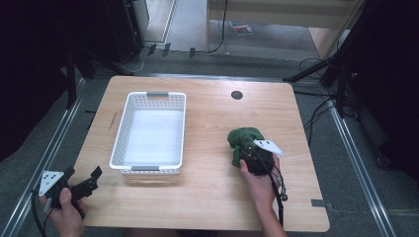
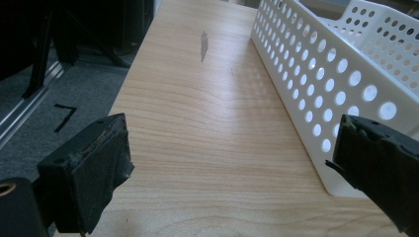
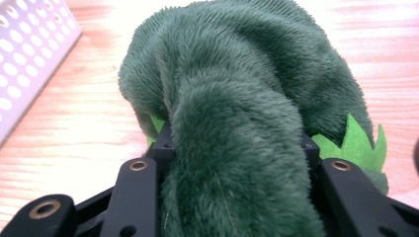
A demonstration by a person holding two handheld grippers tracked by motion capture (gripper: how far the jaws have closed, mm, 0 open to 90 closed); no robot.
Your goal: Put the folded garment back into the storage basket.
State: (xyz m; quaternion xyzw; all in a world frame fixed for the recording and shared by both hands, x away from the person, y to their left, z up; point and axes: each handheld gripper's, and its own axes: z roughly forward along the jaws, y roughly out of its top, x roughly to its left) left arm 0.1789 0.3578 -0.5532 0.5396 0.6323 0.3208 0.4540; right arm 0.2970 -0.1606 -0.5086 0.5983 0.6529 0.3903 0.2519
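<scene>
A dark green plush toy (image 1: 243, 139) with light green felt spikes lies on the wooden table (image 1: 212, 113), right of the middle. My right gripper (image 1: 249, 157) is shut on its near end; in the right gripper view the plush toy (image 3: 237, 113) bulges up between the two black jaws, which press its sides. A white perforated basket (image 1: 150, 133) stands empty on the left half of the table. My left gripper (image 1: 88, 181) is held open at the table's front left corner. In the left gripper view its jaws stand wide apart over bare wood beside the basket (image 2: 316, 74).
A round dark cable hole (image 1: 237, 95) sits near the table's far edge. A small dark mark (image 2: 203, 45) shows on the wood left of the basket. Metal rails and cables run along the floor on both sides of the table.
</scene>
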